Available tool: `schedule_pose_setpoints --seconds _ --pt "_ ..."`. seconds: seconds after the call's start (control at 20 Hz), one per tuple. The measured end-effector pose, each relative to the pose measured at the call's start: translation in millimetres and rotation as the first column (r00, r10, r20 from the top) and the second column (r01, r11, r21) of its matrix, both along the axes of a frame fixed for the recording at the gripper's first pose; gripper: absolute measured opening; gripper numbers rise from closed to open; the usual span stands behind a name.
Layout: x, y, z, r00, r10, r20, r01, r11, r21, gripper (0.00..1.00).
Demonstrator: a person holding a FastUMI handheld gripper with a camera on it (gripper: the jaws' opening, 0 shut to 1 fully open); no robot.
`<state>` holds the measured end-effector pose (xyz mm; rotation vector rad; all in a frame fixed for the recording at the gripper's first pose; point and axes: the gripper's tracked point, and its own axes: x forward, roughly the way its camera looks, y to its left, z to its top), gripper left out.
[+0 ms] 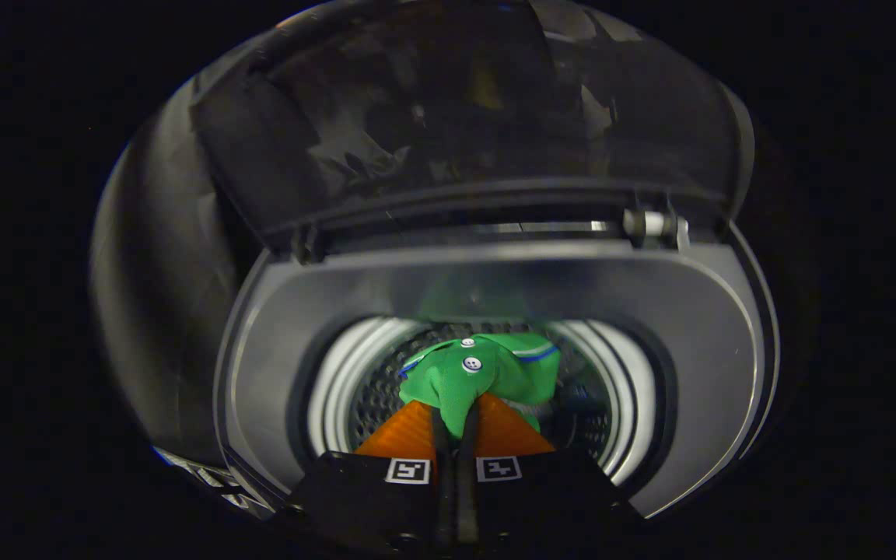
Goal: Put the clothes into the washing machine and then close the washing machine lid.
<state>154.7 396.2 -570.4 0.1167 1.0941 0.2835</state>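
Gripper (pixel 454 416) over washing machine (pixel 495 288) drum, seemingly angled downward, fingers pinched tight on green garment (pixel 487 373), lid (pixel 448 117) upright beyond.

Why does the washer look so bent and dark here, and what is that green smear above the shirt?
Gripper view: fisheye bends the washing machine rim; light falls mainly on the drum, the raised lid stays dim; the smear is the green shirt reflected; the hand-held gripper is shut on it.
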Motion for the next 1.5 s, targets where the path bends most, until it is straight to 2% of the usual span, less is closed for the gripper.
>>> schedule_pose_setpoints --seconds 0.1,0.25,0.35,0.55,0.8,1.05,1.3,1.5 --pt "4 4 -2 0.999 -0.031 -0.012 0.03 0.999 -0.02 0.08" --pt "5 4 3 0.999 -0.034 -0.003 0.033 0.998 -0.053 0.08" --pt "-1 0 -1 0.999 -0.03 -0.036 0.027 0.997 -0.073 0.17" --pt "1 -1 5 1.0 -0.022 -0.006 0.021 0.997 -0.078 1.0" --pt "2 -8 12 0.999 -0.022 0.023 0.024 0.995 -0.098 0.99" --pt "-6 -5 43 0.997 -0.042 0.062 0.046 0.997 -0.06 0.99" --pt "-4 -3 131 0.974 -0.036 0.224 0.047 0.998 -0.044 0.99" --pt "20 2 217 0.929 -0.033 0.369 0.038 0.999 -0.006 0.98"
